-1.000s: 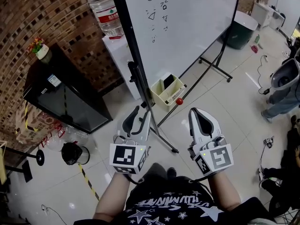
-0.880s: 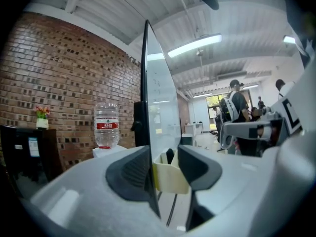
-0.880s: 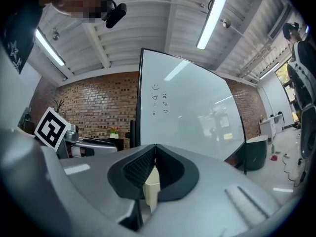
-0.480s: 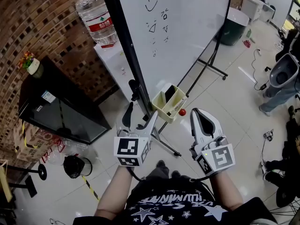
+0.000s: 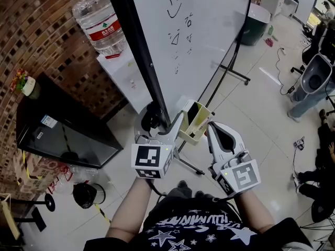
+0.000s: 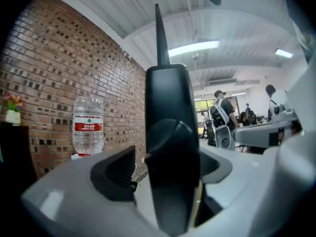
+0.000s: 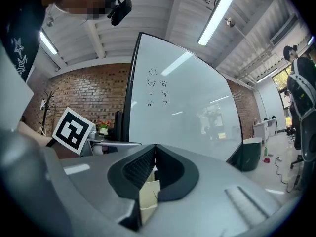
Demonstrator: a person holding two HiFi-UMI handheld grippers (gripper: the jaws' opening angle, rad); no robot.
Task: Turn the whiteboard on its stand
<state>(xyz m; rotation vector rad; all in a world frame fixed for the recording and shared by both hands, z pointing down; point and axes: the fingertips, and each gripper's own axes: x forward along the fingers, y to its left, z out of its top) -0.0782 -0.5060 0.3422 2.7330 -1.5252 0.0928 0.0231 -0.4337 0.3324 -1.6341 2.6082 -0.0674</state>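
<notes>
At the near end of the stand, the left gripper (image 5: 158,123) has its jaws spread wide, having just been opening. The black knob (image 5: 152,115) on the side post (image 5: 137,51) stands between them. The pads look clear of it, though the far one is partly hidden. The right gripper (image 5: 210,127) hangs just beside the pale tray (image 5: 196,120), its jaws closed together on nothing. The whiteboard (image 5: 209,35) sits in its frame, written side toward the person. This looks like the approach to the locking knob. Next, the left jaws would need to close squarely on it and twist before the board can swing.
</notes>
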